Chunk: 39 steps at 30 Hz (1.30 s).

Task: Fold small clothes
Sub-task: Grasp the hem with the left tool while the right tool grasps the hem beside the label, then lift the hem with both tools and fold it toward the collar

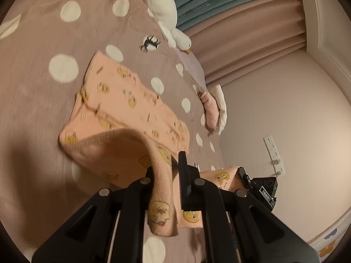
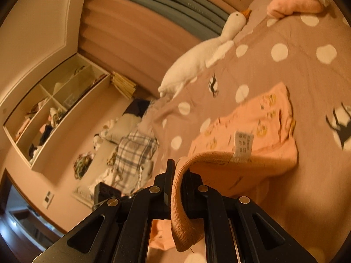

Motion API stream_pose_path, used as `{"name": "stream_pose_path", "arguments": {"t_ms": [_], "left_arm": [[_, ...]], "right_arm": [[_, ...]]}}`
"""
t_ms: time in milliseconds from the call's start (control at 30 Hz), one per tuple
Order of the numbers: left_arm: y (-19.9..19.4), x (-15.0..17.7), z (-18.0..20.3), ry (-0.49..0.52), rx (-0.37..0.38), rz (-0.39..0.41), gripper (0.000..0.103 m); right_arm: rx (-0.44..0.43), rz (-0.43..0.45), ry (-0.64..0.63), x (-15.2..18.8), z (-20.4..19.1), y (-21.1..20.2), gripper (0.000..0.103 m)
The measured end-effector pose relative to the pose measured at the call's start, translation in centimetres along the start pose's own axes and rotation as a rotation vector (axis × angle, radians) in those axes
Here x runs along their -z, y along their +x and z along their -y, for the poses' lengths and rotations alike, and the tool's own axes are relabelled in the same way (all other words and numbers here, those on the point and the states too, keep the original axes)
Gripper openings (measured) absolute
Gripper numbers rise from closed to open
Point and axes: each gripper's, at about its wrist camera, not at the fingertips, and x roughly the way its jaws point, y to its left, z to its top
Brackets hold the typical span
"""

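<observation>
A small pink garment [image 1: 131,107] with yellow cartoon prints lies on the brown polka-dot bed cover [image 1: 39,50]. Its near end is lifted off the bed. My left gripper [image 1: 166,171] is shut on one corner of that near edge, and the cloth hangs down between its fingers. In the right wrist view the same garment [image 2: 263,120] shows a white care label [image 2: 242,143]. My right gripper [image 2: 178,175] is shut on its ribbed hem, which drapes over the jaws. The other gripper [image 1: 258,182] shows at the right of the left wrist view, holding the far corner.
A white plush goose [image 2: 197,61] lies along the bed's far edge. A folded pink and white bundle [image 2: 294,5] sits near another edge. Beyond the bed are curtains [image 1: 252,26], an open shelf unit [image 2: 48,114], a plaid blanket pile [image 2: 131,153] and a wall socket [image 1: 274,153].
</observation>
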Motion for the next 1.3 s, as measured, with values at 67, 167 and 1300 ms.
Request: {"name": "stream_pose_path", "arguments": {"t_ms": [67, 167, 1300], "left_arm": [[0.4, -1.5, 0.1, 0.000, -0.002, 0.016, 0.006], [1.5, -4.0, -0.1, -0.006, -0.007, 0.029, 0.006], [11.5, -18.8, -12.4, -0.182, -0.525, 0.091, 0.007]], "right_arm": [[0.005, 0.015, 0.000, -1.1, 0.2, 0.6, 0.009], [0.020, 0.027, -0.004, -2.6, 0.5, 1.6, 0.009], [0.405, -0.026, 0.496, -11.0, 17.0, 11.7, 0.012]]}}
